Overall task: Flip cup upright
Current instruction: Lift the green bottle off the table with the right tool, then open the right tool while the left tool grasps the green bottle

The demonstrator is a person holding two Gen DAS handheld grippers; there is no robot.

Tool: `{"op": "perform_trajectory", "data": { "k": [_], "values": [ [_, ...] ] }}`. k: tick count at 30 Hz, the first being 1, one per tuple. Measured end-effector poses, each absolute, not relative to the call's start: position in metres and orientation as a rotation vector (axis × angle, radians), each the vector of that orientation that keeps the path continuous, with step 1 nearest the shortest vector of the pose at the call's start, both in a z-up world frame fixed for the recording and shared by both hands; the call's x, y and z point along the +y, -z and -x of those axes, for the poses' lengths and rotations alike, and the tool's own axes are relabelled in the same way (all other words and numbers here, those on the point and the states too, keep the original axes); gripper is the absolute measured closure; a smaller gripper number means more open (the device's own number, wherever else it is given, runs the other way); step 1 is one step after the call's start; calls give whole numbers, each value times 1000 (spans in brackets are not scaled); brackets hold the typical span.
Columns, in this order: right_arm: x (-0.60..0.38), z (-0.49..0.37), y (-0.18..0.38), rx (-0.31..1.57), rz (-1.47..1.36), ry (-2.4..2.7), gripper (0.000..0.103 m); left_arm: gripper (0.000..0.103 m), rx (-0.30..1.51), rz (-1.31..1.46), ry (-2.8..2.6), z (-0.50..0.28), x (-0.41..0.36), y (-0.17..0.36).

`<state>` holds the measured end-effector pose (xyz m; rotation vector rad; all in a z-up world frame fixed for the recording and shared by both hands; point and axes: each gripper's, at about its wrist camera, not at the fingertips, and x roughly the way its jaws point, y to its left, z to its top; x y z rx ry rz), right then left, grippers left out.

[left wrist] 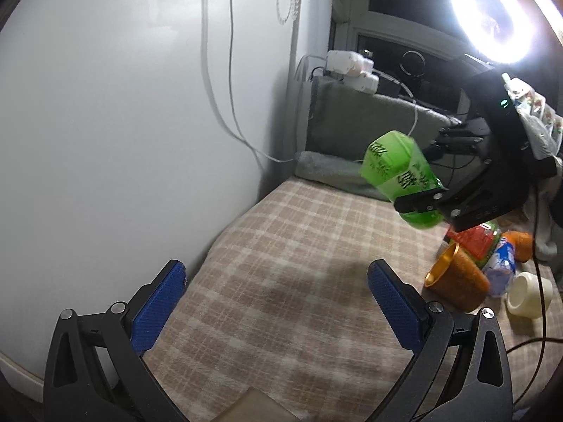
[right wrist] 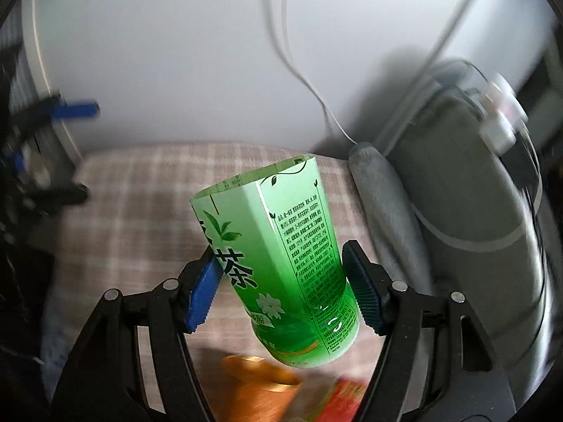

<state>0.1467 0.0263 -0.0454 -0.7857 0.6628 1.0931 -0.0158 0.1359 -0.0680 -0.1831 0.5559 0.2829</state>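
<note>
Two pads of my right claw (right wrist: 281, 292) are pinching the green cup (right wrist: 281, 260) around its lower body, and it's up in the air over the plaid bed (left wrist: 281, 281), well clear of the cloth. It hangs tilted right now, open rim pointing away from me and up, closed base down near my wrist. My left claw (left wrist: 278, 302) sits low with its pads spread wide, holding nothing.

To finish this well, I reckon I need to roll my right wrist until the base faces straight down, then lower slowly. The bed is soft, so the cup could tip on landing; I'd press the base flat into the cloth before letting go, and part the pads evenly so neither drags it over.

Off to the right lie an orange cup (left wrist: 457, 281), a white cup (left wrist: 527, 295) and some packets (left wrist: 492, 246). I'd land on the bare plaid stretch, away from them. A grey cushion (right wrist: 475, 211) stands beyond the cup.
</note>
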Motion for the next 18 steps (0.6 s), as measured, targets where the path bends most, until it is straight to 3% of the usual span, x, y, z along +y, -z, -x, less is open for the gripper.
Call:
{"op": "perform_trajectory", "data": {
  "k": [9, 18],
  "values": [
    [-59, -117, 34, 844, 316, -897, 32, 1, 529, 188, -182, 25, 114, 57],
    [-152, -96, 88, 1137, -209, -759, 32, 1, 565, 223, -37, 20, 87, 55]
  ]
}}
